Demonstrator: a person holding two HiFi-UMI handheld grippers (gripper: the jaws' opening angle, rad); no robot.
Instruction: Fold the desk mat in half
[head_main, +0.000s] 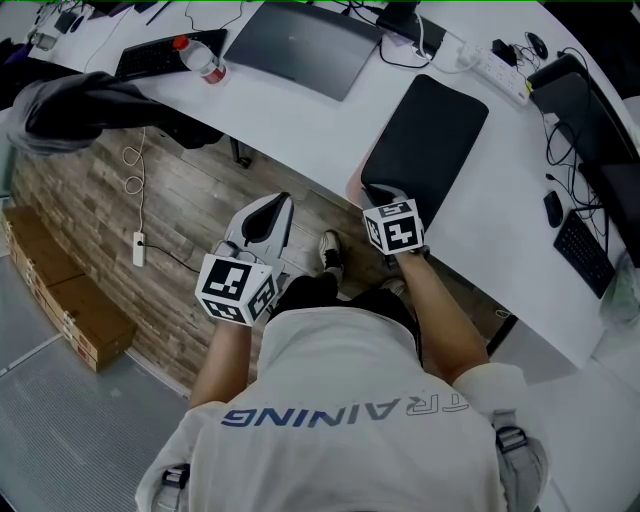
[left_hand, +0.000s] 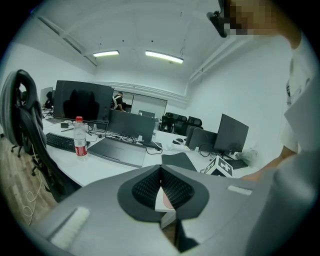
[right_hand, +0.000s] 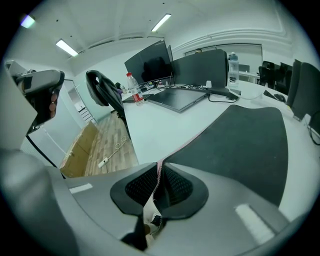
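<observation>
The desk mat (head_main: 425, 135) lies on the white desk (head_main: 300, 130), black side up, with a strip of pink underside (head_main: 353, 190) showing at its near corner by the desk edge. My right gripper (head_main: 381, 192) points down at that near edge. In the right gripper view the mat (right_hand: 240, 145) spreads away from the right gripper (right_hand: 158, 167), whose jaws stand slightly apart with the thin pink edge in the gap. My left gripper (head_main: 281, 200) hangs over the wooden floor, short of the desk. In its own view the left gripper (left_hand: 161, 172) has its pads meeting, nothing held.
A closed laptop (head_main: 300, 45), a water bottle (head_main: 203, 60) and a keyboard (head_main: 160, 55) sit further along the desk. A power strip (head_main: 495, 65), cables and another keyboard (head_main: 580, 250) lie to the right. An office chair (head_main: 90, 105) and cardboard boxes (head_main: 60, 290) stand at the left.
</observation>
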